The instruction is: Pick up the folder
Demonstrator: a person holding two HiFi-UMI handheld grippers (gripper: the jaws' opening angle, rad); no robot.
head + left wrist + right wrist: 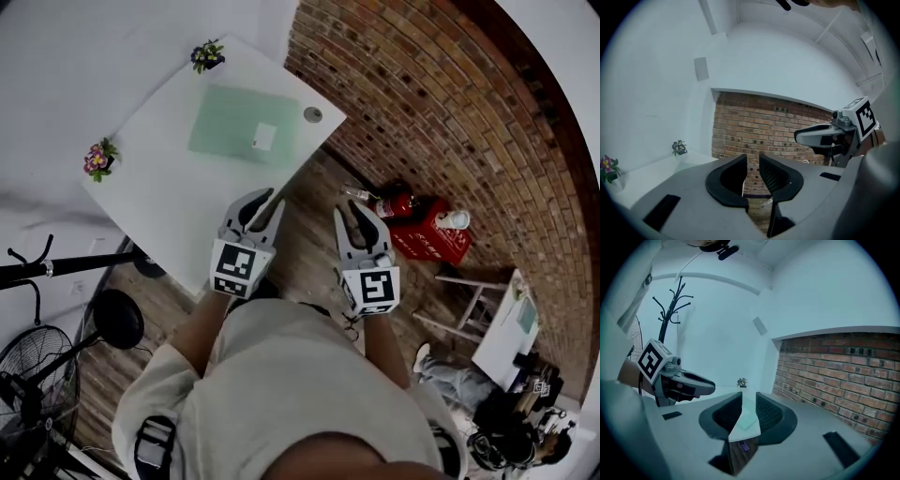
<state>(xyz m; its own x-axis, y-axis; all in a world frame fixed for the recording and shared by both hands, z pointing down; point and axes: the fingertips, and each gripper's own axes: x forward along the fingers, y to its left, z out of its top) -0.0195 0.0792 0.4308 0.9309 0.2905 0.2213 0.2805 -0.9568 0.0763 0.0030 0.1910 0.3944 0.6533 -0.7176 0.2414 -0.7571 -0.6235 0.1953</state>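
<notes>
1. Brick wall: runs along the right side of the scene, past the table's right end.
2. White table: stands to the left of the wall, ahead of the person.
3. Green folder: lies flat on the far right part of the table, near its right edge. Nothing touches it.
4. Left gripper: jaws a narrow gap apart with nothing between them. Its tips are at the table's near edge, well short of the folder.
5. Right gripper: jaws also a narrow gap apart and empty, held over the wooden floor just right of the left one.
6. Two flower pots: one at the far corner, one at the left edge.
7. White label: on the folder's near right part.
</notes>
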